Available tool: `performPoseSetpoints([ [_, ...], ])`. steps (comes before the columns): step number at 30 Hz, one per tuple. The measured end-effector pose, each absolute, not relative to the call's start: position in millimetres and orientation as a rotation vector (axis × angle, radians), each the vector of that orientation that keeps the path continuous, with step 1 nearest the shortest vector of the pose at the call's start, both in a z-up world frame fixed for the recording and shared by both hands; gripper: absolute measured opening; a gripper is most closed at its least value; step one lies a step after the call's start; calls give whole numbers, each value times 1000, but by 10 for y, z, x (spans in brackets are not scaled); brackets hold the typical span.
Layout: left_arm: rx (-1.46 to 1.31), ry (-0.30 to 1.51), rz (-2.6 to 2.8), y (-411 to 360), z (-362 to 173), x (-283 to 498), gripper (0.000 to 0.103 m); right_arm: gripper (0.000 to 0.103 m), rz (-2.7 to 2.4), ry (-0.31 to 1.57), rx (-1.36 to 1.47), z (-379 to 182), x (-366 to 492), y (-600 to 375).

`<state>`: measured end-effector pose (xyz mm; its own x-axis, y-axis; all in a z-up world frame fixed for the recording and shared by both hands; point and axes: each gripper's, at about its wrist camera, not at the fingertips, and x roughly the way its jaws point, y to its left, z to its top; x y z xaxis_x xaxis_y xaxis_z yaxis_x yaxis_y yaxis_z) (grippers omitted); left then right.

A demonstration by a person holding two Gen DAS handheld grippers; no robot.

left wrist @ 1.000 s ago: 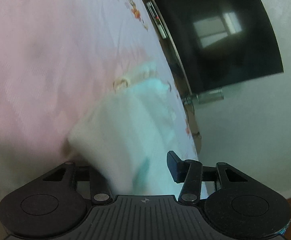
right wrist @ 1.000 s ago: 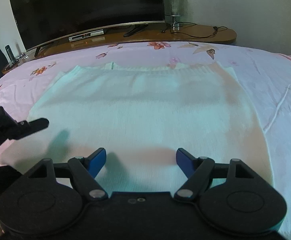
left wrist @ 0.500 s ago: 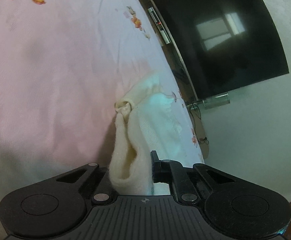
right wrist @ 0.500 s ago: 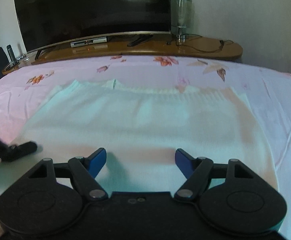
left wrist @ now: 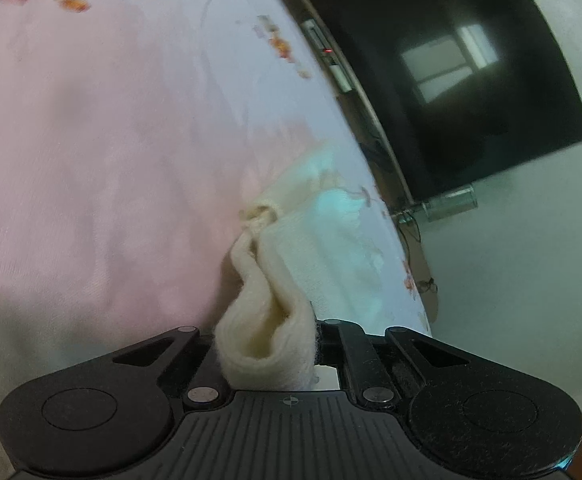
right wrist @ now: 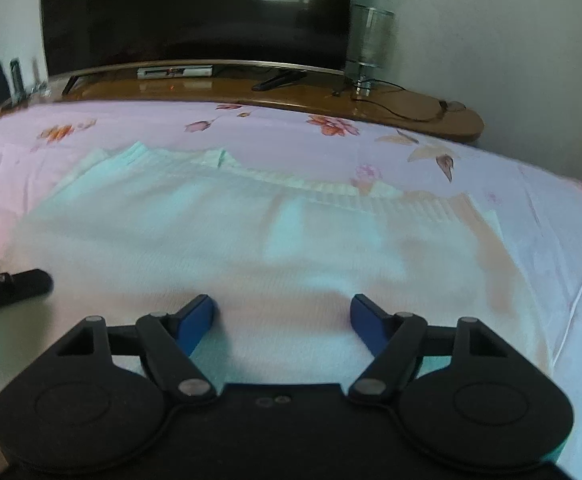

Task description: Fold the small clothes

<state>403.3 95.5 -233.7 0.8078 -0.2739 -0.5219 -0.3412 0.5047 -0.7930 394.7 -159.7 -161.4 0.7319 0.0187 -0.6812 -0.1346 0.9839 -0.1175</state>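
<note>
A white knitted sweater [right wrist: 251, 240] lies spread flat on the pink floral bed sheet [right wrist: 551, 248]. In the left wrist view my left gripper [left wrist: 269, 344] is shut on a bunched fold of the sweater's edge [left wrist: 267, 328], which rises slightly off the sheet [left wrist: 91, 160]. My right gripper [right wrist: 283, 318] hovers open just over the near part of the sweater, its blue pads wide apart with nothing pinched. The left gripper's black fingers [right wrist: 15, 284] show at the sweater's left edge in the right wrist view.
A wooden shelf [right wrist: 411, 108] runs along the far side of the bed, with a large dark TV [right wrist: 195, 12], a set-top box [right wrist: 175, 72], a remote [right wrist: 279, 80], a glass lamp [right wrist: 371, 40] and cables on it. The wall stands behind.
My left gripper closed on the sweater's edge and bunched it into a fold. My right gripper slid forward and lower over the sweater, staying open.
</note>
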Motion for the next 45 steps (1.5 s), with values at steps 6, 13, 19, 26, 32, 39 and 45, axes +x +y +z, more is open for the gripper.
performPoseSetpoints([
  [6, -937, 625, -15, 837, -2075, 4026, 7, 78, 88, 764, -173, -1599, 3987, -1575],
  [13, -733, 654, -242, 195, -1727, 4147, 7, 74, 95, 746, -59, -1469, 3894, -1827],
  [19, -619, 759, -422, -675, -1755, 4094, 7, 72, 4, 742, 20, -1305, 3707, -2501],
  [26, -530, 839, -452, -1058, -1699, 3958, 20, 69, -29, 822, 155, -1387, 3426, -3194],
  [32, -518, 804, -530, -1078, -1273, 3713, 64, 71, -15, 822, 292, -1265, 3262, -3463],
  [39, -527, 774, -393, -569, -1158, 3842, 64, 71, 38, 780, 356, -1032, 3200, -3414],
  [45, -477, 795, -255, -294, -1394, 4196, 64, 68, 106, 853, 427, -1268, 3581, -3237],
])
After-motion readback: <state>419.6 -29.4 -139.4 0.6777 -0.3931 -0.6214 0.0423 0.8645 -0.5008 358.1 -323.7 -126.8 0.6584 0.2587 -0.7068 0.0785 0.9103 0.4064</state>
